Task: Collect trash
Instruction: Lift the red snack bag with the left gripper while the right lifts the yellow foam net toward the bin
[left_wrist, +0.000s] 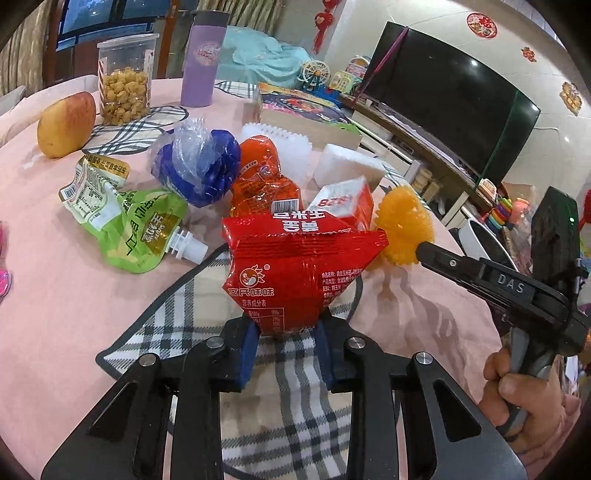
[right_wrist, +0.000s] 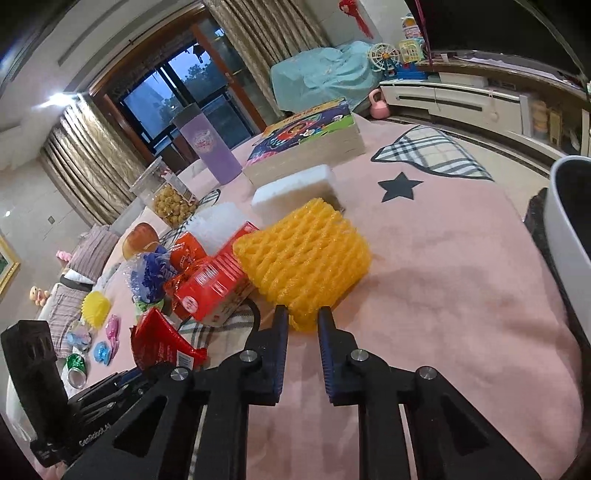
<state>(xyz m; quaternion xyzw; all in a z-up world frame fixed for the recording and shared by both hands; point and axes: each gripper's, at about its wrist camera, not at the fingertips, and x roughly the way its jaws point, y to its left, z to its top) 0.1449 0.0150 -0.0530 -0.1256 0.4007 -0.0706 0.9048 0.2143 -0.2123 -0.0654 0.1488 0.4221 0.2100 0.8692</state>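
Note:
My left gripper (left_wrist: 287, 329) is shut on the lower edge of a red snack wrapper (left_wrist: 295, 273), which stands up just above the pink tablecloth (left_wrist: 74, 295). My right gripper (right_wrist: 303, 316) is shut on the near corner of a yellow foam fruit net (right_wrist: 306, 258). In the left wrist view it reaches in from the right, its tip pinching that yellow foam net (left_wrist: 404, 225). Behind the wrapper lies a pile of trash: a green spout pouch (left_wrist: 136, 225), a blue plastic bag (left_wrist: 199, 166), an orange wrapper (left_wrist: 262, 173) and a red-and-white carton (left_wrist: 343, 203).
White foam blocks (left_wrist: 347, 166), a boxed book (left_wrist: 306, 114), a purple cup (left_wrist: 203, 62), a snack jar (left_wrist: 125, 77) and a mango-like fruit (left_wrist: 66, 125) stand farther back. A white bin (right_wrist: 569, 236) sits at the table's right edge. A hand (left_wrist: 517, 391) holds the right gripper's handle.

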